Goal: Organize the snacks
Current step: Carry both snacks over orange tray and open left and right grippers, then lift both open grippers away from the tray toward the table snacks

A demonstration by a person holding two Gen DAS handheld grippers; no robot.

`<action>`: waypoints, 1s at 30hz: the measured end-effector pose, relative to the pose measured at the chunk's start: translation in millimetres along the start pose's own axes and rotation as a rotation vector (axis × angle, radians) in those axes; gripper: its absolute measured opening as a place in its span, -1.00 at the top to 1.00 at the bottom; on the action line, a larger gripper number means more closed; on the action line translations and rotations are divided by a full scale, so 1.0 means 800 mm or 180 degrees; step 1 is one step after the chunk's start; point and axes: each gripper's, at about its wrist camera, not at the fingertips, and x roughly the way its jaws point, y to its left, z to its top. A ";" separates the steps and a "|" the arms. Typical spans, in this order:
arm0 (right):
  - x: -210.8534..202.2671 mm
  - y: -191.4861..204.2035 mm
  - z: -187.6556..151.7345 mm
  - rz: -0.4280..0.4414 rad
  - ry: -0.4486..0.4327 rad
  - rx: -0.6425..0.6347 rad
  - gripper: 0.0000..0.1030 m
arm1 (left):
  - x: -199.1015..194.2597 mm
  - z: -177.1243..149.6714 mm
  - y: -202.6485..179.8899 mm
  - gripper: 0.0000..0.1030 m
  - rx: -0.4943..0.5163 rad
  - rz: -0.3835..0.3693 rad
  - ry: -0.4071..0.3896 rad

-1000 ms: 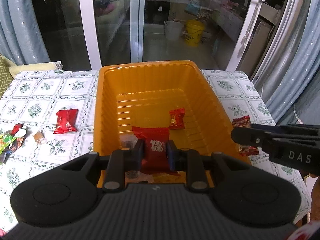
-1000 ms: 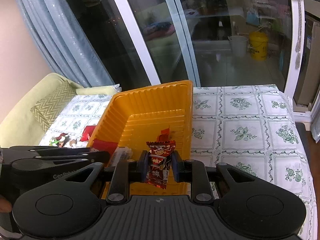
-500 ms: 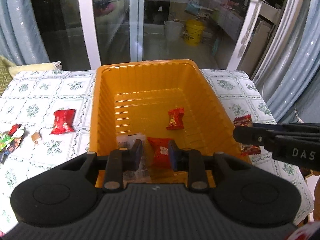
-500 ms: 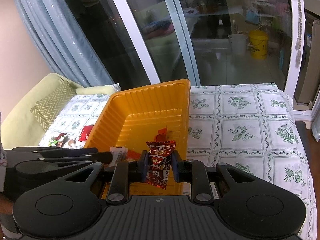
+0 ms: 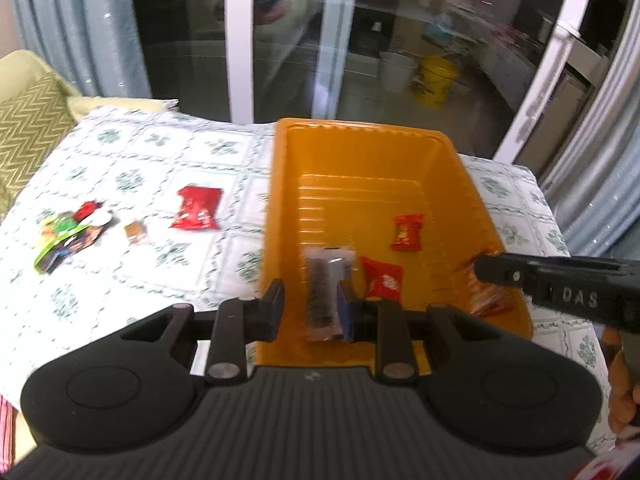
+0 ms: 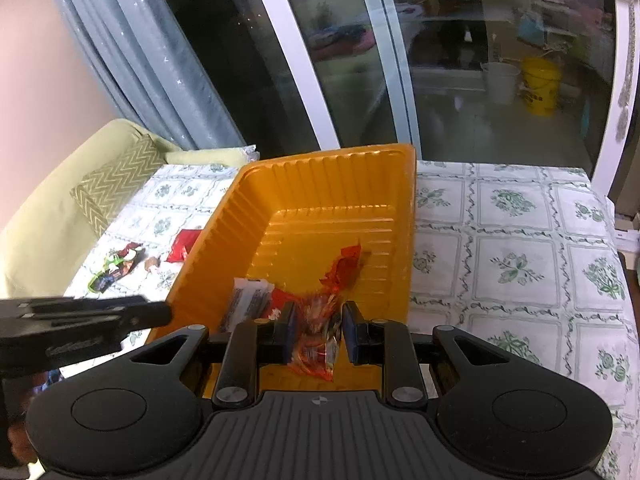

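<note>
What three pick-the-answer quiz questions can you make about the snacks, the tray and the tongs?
1. Where is the clear-wrapped bar?
A. in the tray
B. on the tablecloth
C. on the sofa

2. What colour is the tray?
A. blue
B. green
C. orange

3. What do the left tongs hold?
A. a red packet
B. nothing
C. a cup

Answers: 1 A, the bar lies on the tray's floor. 2 C, its walls and floor are orange. 3 B, the fingers stand apart with nothing pinched between them.

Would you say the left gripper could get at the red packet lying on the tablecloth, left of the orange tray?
Probably yes. The left gripper has open, empty jaws, and the red packet lies alone on the tablecloth, outside the orange tray, with nothing covering it.
</note>
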 end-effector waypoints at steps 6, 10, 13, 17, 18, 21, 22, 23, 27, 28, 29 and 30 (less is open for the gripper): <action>0.008 -0.005 0.004 -0.0016 0.0084 0.0065 0.06 | -0.017 -0.017 0.028 0.50 -0.0225 0.0172 0.0018; -0.004 -0.003 0.000 0.0024 0.0048 0.0037 -0.04 | -0.027 -0.030 0.045 0.49 -0.0338 0.0274 0.0052; -0.008 0.002 -0.005 0.0066 0.0092 0.0012 -0.06 | -0.033 -0.037 0.051 0.46 -0.0382 0.0336 0.0090; -0.011 0.011 -0.014 0.0160 0.0147 -0.0017 -0.06 | -0.043 -0.048 0.057 0.43 -0.0453 0.0398 0.0105; -0.011 0.016 -0.015 0.0194 0.0164 -0.0039 -0.06 | -0.047 -0.051 0.059 0.42 -0.0468 0.0417 0.0099; -0.008 0.031 -0.019 0.0290 0.0218 -0.0130 -0.06 | -0.056 -0.057 0.062 0.42 -0.0507 0.0465 0.0079; -0.006 0.036 -0.020 0.0324 0.0226 -0.0154 -0.06 | -0.058 -0.059 0.065 0.41 -0.0526 0.0478 0.0073; -0.005 0.042 -0.021 0.0362 0.0236 -0.0184 -0.06 | -0.061 -0.061 0.068 0.41 -0.0546 0.0494 0.0069; 0.001 0.066 -0.022 0.0469 0.0268 -0.0292 -0.06 | -0.069 -0.072 0.087 0.41 -0.0646 0.0553 0.0076; 0.003 0.072 -0.022 0.0488 0.0269 -0.0310 -0.06 | -0.070 -0.074 0.093 0.41 -0.0665 0.0564 0.0082; 0.005 0.078 -0.023 0.0502 0.0272 -0.0329 -0.06 | -0.070 -0.077 0.099 0.41 -0.0677 0.0577 0.0089; 0.007 0.085 -0.023 0.0516 0.0275 -0.0352 -0.06 | -0.070 -0.078 0.106 0.41 -0.0689 0.0589 0.0101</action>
